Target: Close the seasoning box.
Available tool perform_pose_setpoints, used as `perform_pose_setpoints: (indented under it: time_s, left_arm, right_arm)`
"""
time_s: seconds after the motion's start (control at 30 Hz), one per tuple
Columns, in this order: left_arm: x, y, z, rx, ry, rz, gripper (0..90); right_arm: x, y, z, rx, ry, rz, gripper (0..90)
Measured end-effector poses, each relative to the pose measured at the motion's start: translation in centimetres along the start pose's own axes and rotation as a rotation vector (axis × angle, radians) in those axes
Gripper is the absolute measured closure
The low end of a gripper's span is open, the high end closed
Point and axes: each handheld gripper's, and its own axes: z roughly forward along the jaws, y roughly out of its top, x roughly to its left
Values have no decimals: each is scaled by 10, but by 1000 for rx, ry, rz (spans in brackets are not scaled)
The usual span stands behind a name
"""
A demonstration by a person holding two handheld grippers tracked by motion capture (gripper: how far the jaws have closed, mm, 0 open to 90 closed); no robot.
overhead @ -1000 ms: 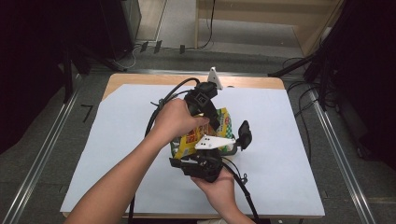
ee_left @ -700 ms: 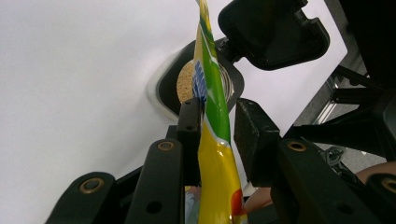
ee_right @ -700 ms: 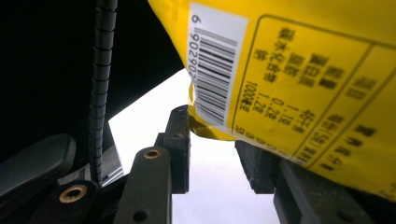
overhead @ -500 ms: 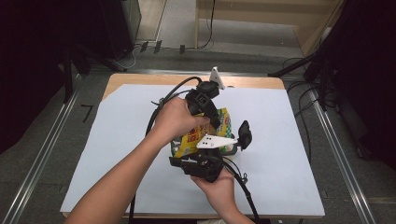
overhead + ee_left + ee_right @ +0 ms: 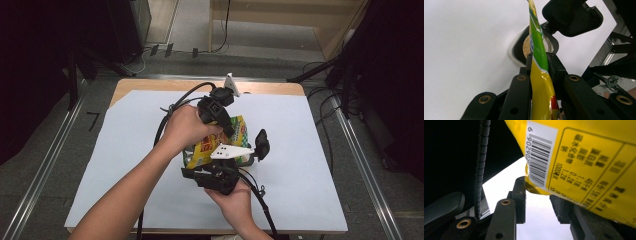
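The yellow-and-green packet (image 5: pixel 216 145) hangs above the middle of the white desk (image 5: pixel 310 165), a little toward its near edge. Its long axis runs from the far right, where the green end rises, down to the near left, where the yellow end drops. In the left gripper view the packet (image 5: pixel 539 75) stands on edge as a thin strip, green part up and yellow part down, over a black container (image 5: pixel 534 47) of light brown grains with its hinged lid (image 5: pixel 571 16) swung open. In the right gripper view the packet (image 5: pixel 584 162) shows its yellow back with a barcode and a printed table.

The left gripper (image 5: pixel 216 107) comes in from the far side and is clamped on the packet's edge; its jaws (image 5: pixel 539 65) have just been closing, with the packet pinched between the pads. The right gripper (image 5: pixel 220 172) sits at the near side, and its jaws (image 5: pixel 541 200) stand partly open around the packet's lower corner; whether the pads press it I cannot tell.

Against the earlier high views, both hands, the packet and the container (image 5: pixel 257 147) lie in the same places; nothing on the desk has shifted.
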Motion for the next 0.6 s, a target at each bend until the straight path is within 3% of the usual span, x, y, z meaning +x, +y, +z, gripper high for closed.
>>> perform_pose_setpoints:
  time_s: [0.33, 0.6]
  left_arm:
    - [1, -2, 0, -12, -25, -30, 793]
    - [0, -5, -1, -20, -24, -24, 788]
  right_arm:
    - [1, -1, 1, 2, -8, -10, 684]
    - [2, -1, 3, 6, -11, -15, 687]
